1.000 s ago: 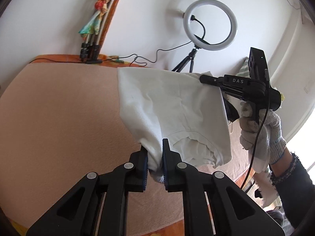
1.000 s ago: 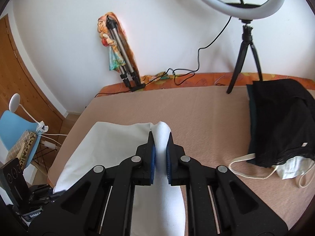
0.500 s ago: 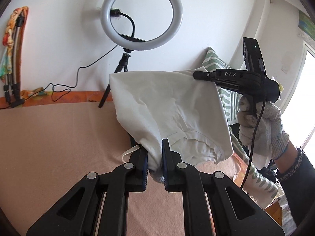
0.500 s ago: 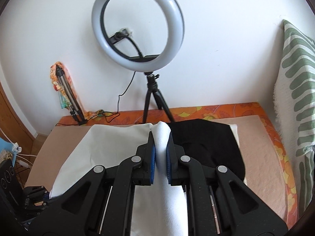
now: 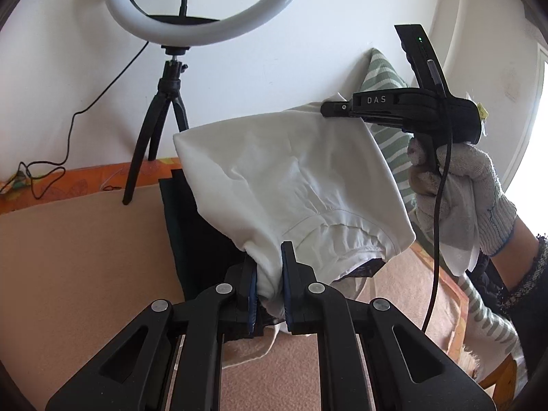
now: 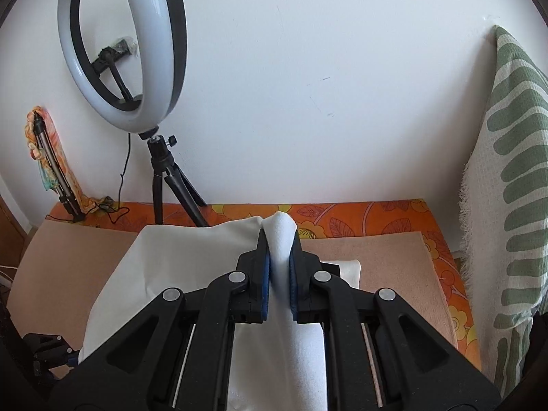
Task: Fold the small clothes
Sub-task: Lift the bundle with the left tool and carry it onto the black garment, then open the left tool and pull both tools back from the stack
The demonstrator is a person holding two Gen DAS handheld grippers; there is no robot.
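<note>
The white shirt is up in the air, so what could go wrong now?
1. Each gripper, left and right, pinches only a small bunch of the shirt, so a tug might slip it free.
2. The black garment lies right underneath, so the shirt could land on it.

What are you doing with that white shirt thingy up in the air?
A person is folding small clothes, with a two-finger gripper in each hand. The left gripper and the right gripper each pinch a part of the white cotton garment, jaws shut on the cloth, holding it spread in the air above the peach-coloured blanket. A black garment lies below it, near the white ring light on a tripod.
</note>
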